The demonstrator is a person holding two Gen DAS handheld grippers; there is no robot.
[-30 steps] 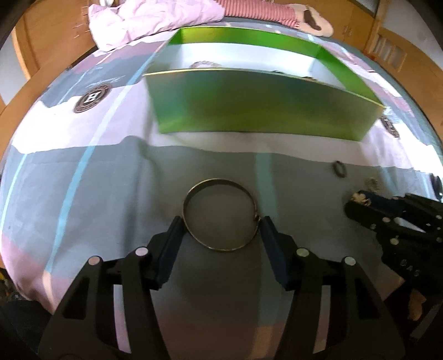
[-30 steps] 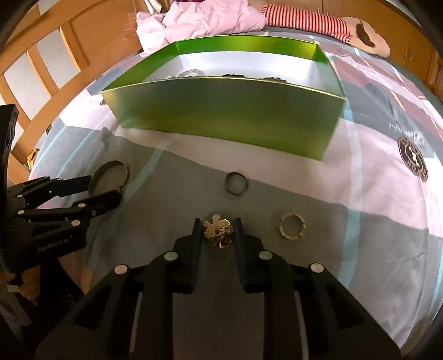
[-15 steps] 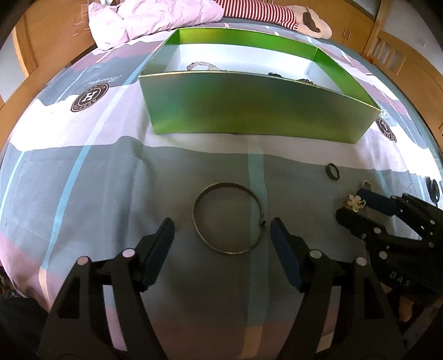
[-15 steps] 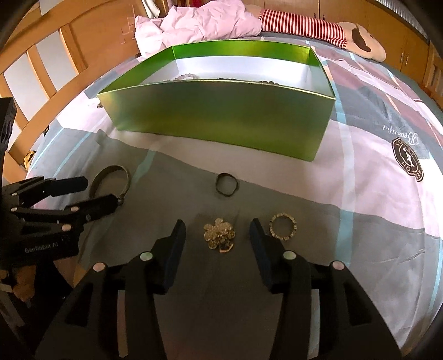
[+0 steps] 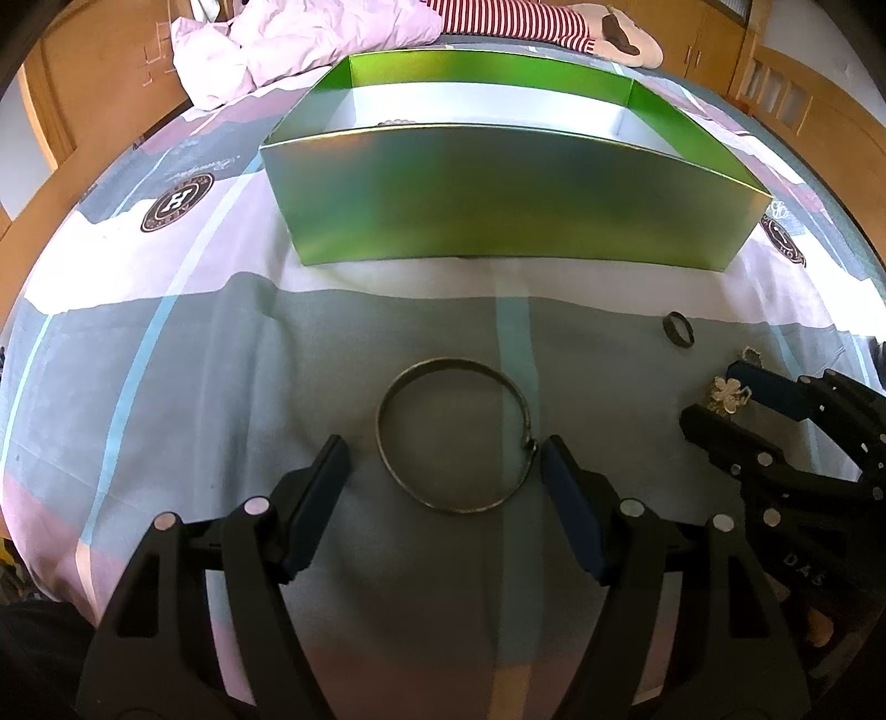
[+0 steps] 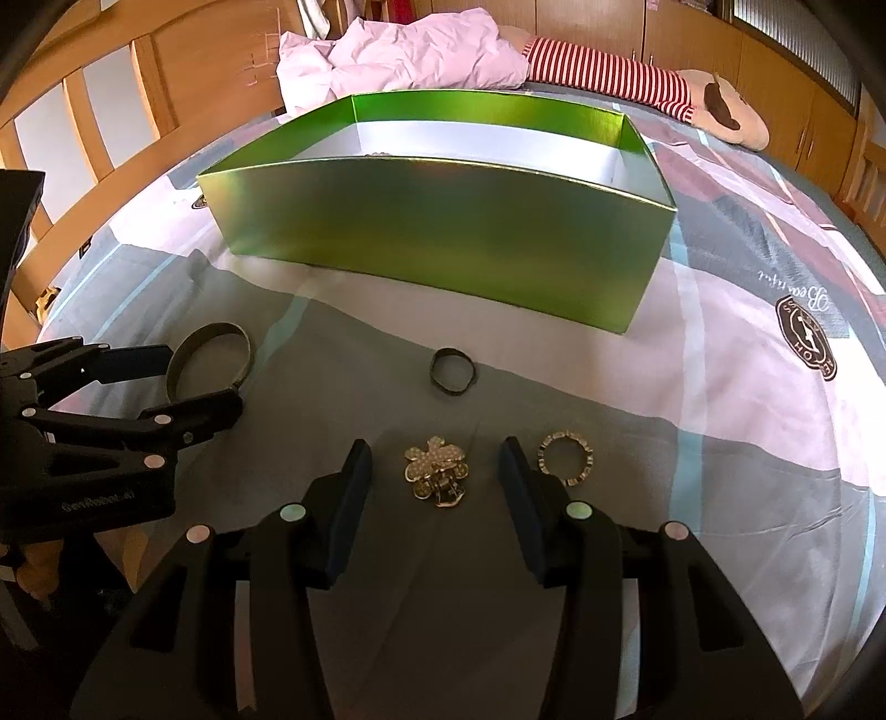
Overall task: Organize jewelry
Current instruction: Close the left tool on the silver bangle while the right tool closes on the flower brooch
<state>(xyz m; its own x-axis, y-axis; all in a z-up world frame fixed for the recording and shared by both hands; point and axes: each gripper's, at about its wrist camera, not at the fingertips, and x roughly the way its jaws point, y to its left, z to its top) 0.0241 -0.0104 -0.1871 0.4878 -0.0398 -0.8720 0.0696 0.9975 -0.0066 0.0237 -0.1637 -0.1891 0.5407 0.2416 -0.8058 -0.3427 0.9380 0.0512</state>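
Observation:
A thin metal bangle (image 5: 449,362) lies flat on the grey bedsheet. My left gripper (image 5: 446,448) stands open around its near half, and the right pad sits close beside the clasp. A pale flower brooch (image 6: 437,471) lies between the open fingers of my right gripper (image 6: 436,446), touching neither pad. A dark ring (image 6: 451,350) lies beyond the brooch, and a beaded ring (image 6: 565,433) lies just right of the right finger. The open green box (image 6: 443,243) stands behind them all. In the right wrist view the left gripper (image 6: 202,376) is at the left, astride the bangle (image 6: 213,331).
A crumpled pink blanket (image 6: 410,52) and a striped plush toy (image 6: 637,83) lie behind the box. Wooden bed rails (image 6: 83,99) run along the left. A bit of beaded jewelry (image 6: 379,154) shows inside the box. Each gripper stands close beside the other.
Both grippers have opened: the left let go of the bangle, the right let go of the flower brooch. Both pieces now lie loose on the sheet.

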